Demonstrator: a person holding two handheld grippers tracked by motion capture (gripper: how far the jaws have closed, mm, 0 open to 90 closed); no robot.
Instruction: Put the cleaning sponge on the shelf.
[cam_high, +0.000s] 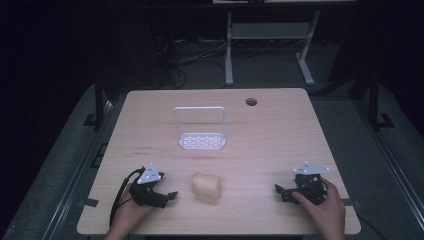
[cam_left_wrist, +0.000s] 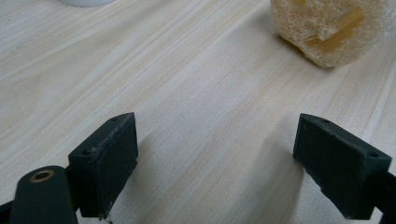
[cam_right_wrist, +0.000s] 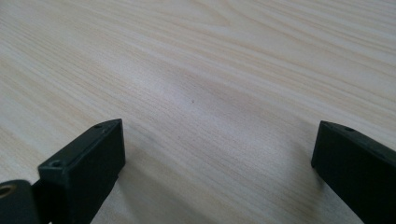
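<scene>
A pale, fibrous loofah sponge (cam_high: 207, 186) lies on the wooden table (cam_high: 275, 140) near its front edge; in the left gripper view the sponge (cam_left_wrist: 327, 28) sits at the top right. My left gripper (cam_high: 167, 192) rests on the table just left of the sponge, open, with bare wood between its jaws (cam_left_wrist: 215, 158). My right gripper (cam_high: 281, 192) rests at the front right, also open over bare wood (cam_right_wrist: 215, 163). A white rack (cam_high: 201, 131) with a perforated base and an upright wire frame stands mid-table behind the sponge.
A round cable hole (cam_high: 251, 102) sits in the table's far right part. Behind the table, on the dark floor, are a grey desk frame (cam_high: 270, 45) and loose cables (cam_high: 200, 52). A dark cable (cam_high: 117, 192) loops from my left gripper.
</scene>
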